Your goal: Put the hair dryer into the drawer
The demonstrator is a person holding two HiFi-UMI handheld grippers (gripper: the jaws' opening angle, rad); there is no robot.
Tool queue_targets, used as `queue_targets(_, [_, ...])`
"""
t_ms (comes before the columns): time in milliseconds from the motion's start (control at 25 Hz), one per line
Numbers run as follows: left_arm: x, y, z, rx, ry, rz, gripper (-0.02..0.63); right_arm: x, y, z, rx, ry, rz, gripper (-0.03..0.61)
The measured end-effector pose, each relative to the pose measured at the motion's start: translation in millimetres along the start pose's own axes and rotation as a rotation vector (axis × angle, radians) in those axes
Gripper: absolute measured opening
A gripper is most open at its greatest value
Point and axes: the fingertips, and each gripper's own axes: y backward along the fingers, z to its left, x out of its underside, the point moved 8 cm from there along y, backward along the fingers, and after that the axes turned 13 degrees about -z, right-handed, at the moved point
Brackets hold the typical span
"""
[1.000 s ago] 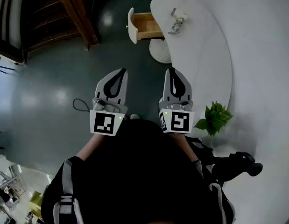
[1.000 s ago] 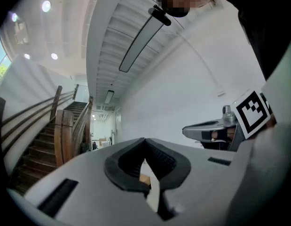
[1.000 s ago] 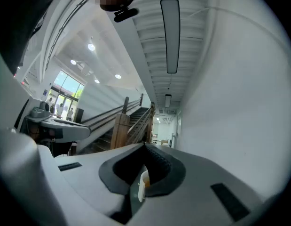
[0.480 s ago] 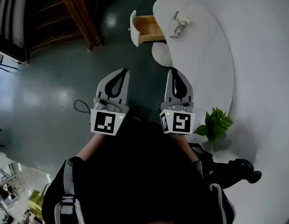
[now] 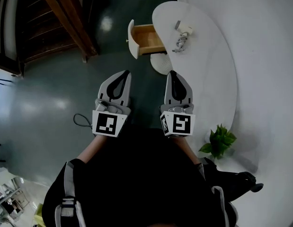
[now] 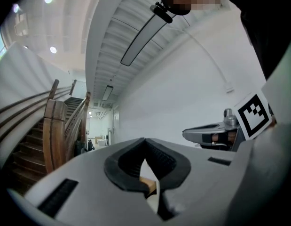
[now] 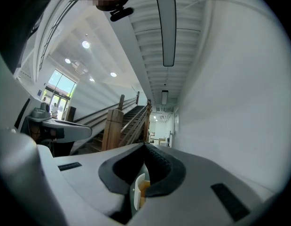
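Note:
A white hair dryer [image 5: 183,32] with its cord lies on the far end of the curved white table [image 5: 208,65]. Just left of it, a wooden drawer [image 5: 147,36] with a white front stands pulled out from the table. Both grippers are held side by side in front of the person, pointing level toward the drawer and well short of it. The left gripper [image 5: 123,74] is shut and empty, as is the right gripper [image 5: 173,73]. In the left gripper view, the shut tips [image 6: 145,140] frame a sliver of the drawer [image 6: 148,184]. The right gripper view shows its tips [image 7: 145,146] together.
A dark wooden staircase [image 5: 66,18] rises at the far left. A round white base [image 5: 160,63] sits on the floor under the table near the drawer. A green potted plant [image 5: 218,142] and a black object [image 5: 234,179] are at the table's near end. A dark cable [image 5: 82,122] lies on the floor.
The person has stepped forward toward the drawer: the plant and black object slid down the head view. Both grippers kept their pose and stayed shut.

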Motion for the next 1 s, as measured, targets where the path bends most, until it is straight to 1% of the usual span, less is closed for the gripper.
queue_targets(200, [10.0,-50.8,42.0,0.044,0.021,0.008,0.008,15.0,-58.2,-2.2,0.022,0.015,0.022,0.021])
queue_targets(440, [20.5,-95.8,78.9,0.096,0.044,0.013,0.008,29.7,-106.0,-6.4,0.07,0.026,0.047,0.021])
queue_targets(560, [26.8,-114.4,91.1,0.131,0.049,0.017,0.008,35.7,-122.4,-8.4,0.097,0.034,0.059,0.021])
queue_targets(720, [35.3,-135.5,101.1,0.173,0.075,0.024,0.008,44.0,-137.5,-13.1,0.133,0.039,0.075,0.021])
queue_targets(1000, [49.9,-153.1,113.7,0.206,0.098,0.026,0.008,58.6,-152.0,-16.4,0.167,0.054,0.092,0.021])
